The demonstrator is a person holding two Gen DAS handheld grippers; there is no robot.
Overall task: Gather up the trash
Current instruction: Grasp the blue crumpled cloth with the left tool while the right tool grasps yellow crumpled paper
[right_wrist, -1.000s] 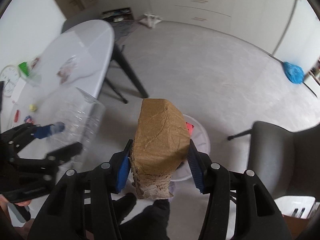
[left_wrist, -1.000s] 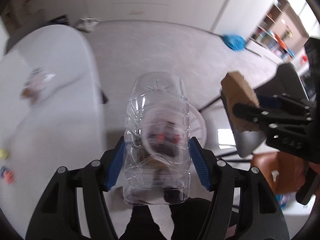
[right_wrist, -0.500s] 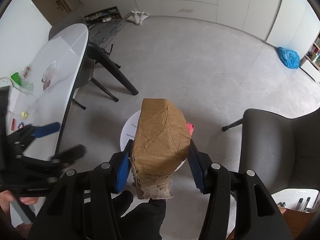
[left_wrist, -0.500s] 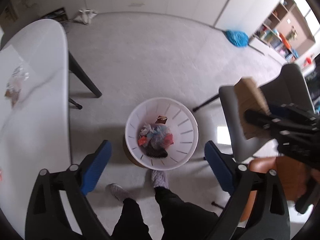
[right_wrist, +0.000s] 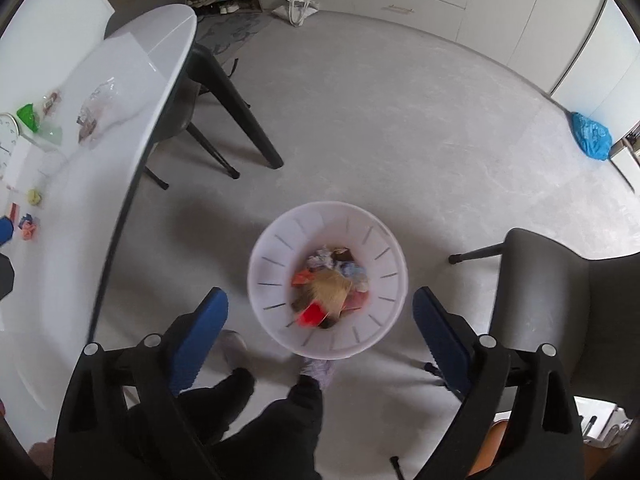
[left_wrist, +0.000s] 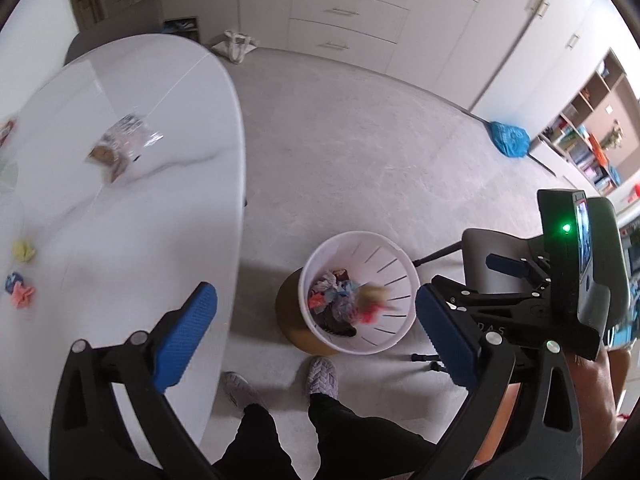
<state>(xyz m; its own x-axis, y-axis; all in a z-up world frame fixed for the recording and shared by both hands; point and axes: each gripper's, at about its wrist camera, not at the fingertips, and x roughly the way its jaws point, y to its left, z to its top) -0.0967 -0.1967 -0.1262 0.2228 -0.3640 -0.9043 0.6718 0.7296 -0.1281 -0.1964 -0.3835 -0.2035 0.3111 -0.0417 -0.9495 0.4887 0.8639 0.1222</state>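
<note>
Right tongs (right_wrist: 320, 332) stood wide apart directly above the white bin (right_wrist: 276, 280), nothing between the blue pads. Their jaws had just been opening; the brown cardboard wad (right_wrist: 330, 288) was already down inside the bin, blurred, seemingly caught mid-drop.

Left tongs (left_wrist: 316, 324) also gaped wide and empty, jaws having just been opening too. From this view the bin (left_wrist: 394, 264) sat just beyond the pads, beside the table (left_wrist: 160, 200) edge. The person's slippered feet stood at the near side of the bin.

Step in hand, as I judged it: the release over the bin, for both tongs at once. Both loads looked delivered.

Cardboard wad: too smeared to be sure, but its long axis seemed to run slantwise across the bin floor, the pale end toward the rim away from the feet and the red-marked end toward them. It lay on top of crumpled paper scraps.

Next move, my reading: swing both tongs back from the bin to the table, where a clear crumpled wrapper (right_wrist: 96, 108), a yellow wad (right_wrist: 35, 197) and small coloured scraps (left_wrist: 18, 290) lay on the top. These are small and light, so a low, square approach would be needed.
</note>
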